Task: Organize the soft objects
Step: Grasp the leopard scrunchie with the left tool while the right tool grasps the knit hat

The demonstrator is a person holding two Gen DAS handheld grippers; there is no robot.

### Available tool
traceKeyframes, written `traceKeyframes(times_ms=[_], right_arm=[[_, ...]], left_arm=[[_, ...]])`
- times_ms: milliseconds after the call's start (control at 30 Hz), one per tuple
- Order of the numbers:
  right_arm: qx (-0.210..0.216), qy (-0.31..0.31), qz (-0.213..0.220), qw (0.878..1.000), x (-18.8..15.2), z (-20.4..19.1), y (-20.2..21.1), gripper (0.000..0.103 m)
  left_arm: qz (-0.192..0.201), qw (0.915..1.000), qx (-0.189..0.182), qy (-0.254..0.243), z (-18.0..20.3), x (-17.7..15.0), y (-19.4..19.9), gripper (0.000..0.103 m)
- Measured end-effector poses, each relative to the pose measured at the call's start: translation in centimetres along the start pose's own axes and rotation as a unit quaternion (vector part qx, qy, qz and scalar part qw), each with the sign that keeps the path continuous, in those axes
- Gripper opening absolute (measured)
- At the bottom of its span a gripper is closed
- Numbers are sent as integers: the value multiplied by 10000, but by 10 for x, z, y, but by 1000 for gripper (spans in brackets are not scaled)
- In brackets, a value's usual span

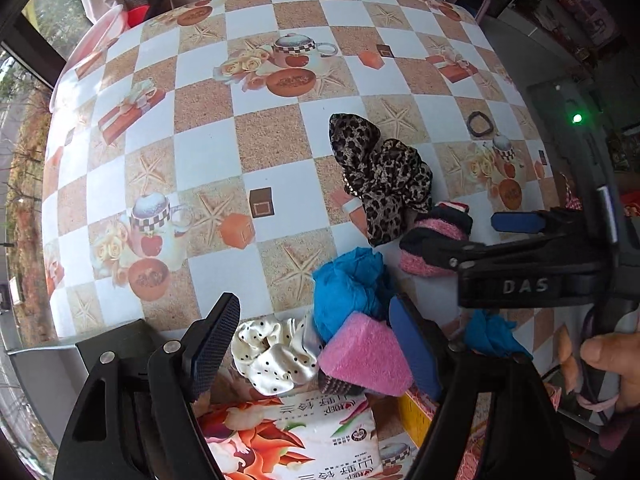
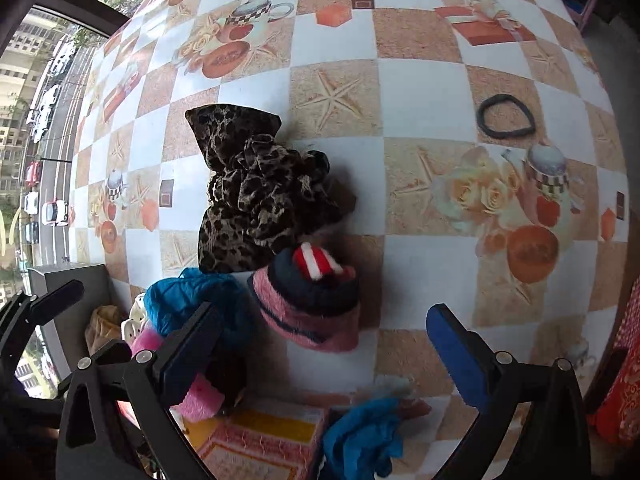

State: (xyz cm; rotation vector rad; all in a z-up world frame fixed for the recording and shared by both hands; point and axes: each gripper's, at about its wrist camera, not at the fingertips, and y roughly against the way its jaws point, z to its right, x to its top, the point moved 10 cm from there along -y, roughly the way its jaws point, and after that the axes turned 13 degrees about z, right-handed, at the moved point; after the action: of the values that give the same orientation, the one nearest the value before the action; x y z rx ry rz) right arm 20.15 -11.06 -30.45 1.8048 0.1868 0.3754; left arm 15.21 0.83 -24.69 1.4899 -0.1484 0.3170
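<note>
Pink knit hat (image 2: pixel 312 304) dead ahead between right gripper (image 2: pixel 324 352) jaws, wide open, empty. Left gripper (image 1: pixel 316 344) jaws open, empty, straddling white scrunchie (image 1: pixel 272 360), beside hat.

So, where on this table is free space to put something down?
Free: the checkered tablecloth beyond the leopard-print scarf, and the patch between that scarf and the black hair tie. Crowded: the near edge, where the blue cloth, pink sponge and polka-dot scrunchie pile together.

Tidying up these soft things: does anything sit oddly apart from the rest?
Yes. The black hair band lies alone on the tablecloth, well away from the leopard-print cloth and the pink knit hat, which are clustered together.
</note>
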Motion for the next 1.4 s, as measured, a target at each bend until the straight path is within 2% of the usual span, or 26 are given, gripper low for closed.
traceKeyframes(times_ms=[33,167,300,367,467,600,667,900,1067,1167,1233,1267,1333,1367,1400], right_arm=[[-26,86,-49,9999,0,0,-8,103],[-597,324,60,9977,-5,30,-19,103],[-885,-234,194,9956,-22,92,-1,103],[-954,-506,232,9939,-30,120,9,103],[-685,-731,374,9943,-34,134,23,103],[-294,-685,691,9948,-23,120,36,103],[-234,-497,740,9958,-16,107,32,103],[-497,66,605,9969,-5,86,2,103],[-781,223,593,9949,-5,84,0,103],[-971,348,270,9943,-6,74,-7,103],[-815,264,260,9960,-4,66,-8,103],[-668,154,351,9970,-3,62,-5,103],[-751,211,473,9958,-2,60,0,99],[-745,353,503,9953,-2,56,1,82],[-754,498,542,9944,-3,52,3,76]], left_arm=[[-10,10000,41,18,-1,4,-3,80],[-75,9999,89,85,5,23,-18,80],[-94,9999,33,-138,29,45,-39,80],[-203,9993,89,-297,39,52,-54,80],[-376,9989,101,-264,47,60,-74,80],[-584,9982,113,-73,51,62,-95,80],[-647,9978,166,7,49,62,-103,80],[-774,9965,144,285,43,59,-121,83],[-732,9970,257,64,42,58,-124,87],[-776,9965,319,42,42,58,-126,88],[-788,9963,335,72,45,56,-127,88],[-783,9963,329,94,47,54,-127,86],[-717,9971,214,109,50,54,-123,72],[-677,9975,196,53,52,54,-121,69],[-648,9978,159,2,54,54,-119,59]])
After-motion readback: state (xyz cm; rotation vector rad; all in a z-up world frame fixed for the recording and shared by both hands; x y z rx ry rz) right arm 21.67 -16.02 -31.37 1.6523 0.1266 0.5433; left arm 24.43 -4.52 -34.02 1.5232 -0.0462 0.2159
